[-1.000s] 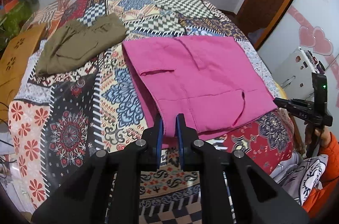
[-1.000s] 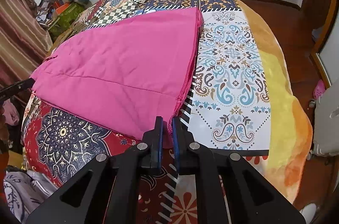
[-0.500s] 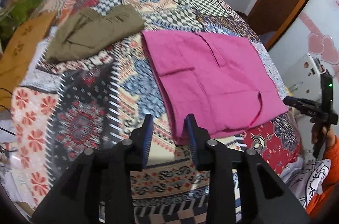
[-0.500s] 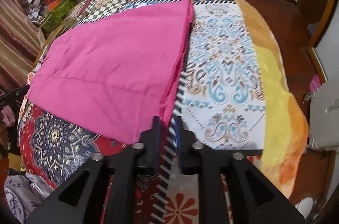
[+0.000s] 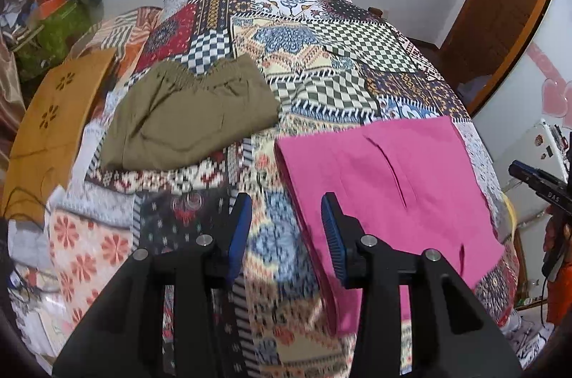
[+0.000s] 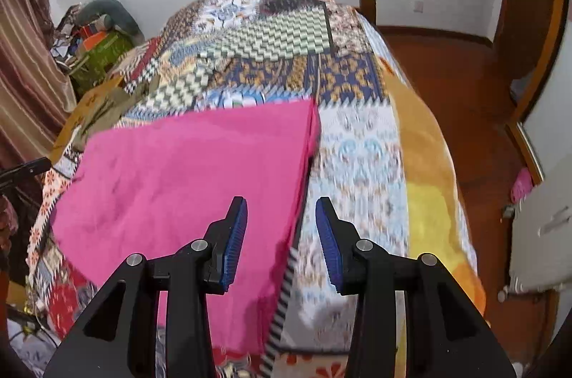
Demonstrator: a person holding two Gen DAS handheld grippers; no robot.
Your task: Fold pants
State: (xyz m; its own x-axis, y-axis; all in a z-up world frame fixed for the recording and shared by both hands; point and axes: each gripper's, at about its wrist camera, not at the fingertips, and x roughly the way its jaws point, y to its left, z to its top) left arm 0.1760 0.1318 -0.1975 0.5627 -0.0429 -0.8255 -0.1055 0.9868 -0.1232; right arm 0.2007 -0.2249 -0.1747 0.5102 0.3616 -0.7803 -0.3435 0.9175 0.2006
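left gripper [image 5: 286, 231]: jaws spread wide, empty | right gripper [image 6: 281, 233]: jaws spread wide, empty

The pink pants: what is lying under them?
The pink pants lie folded flat on the patterned bedspread, which shows all around them. Whatever is beneath the pink layers is covered. Both grippers are open above the bed.

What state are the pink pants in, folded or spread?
Folded: the pink pants lie as a flat rectangle on the bedspread, layered edges stacked along one side.
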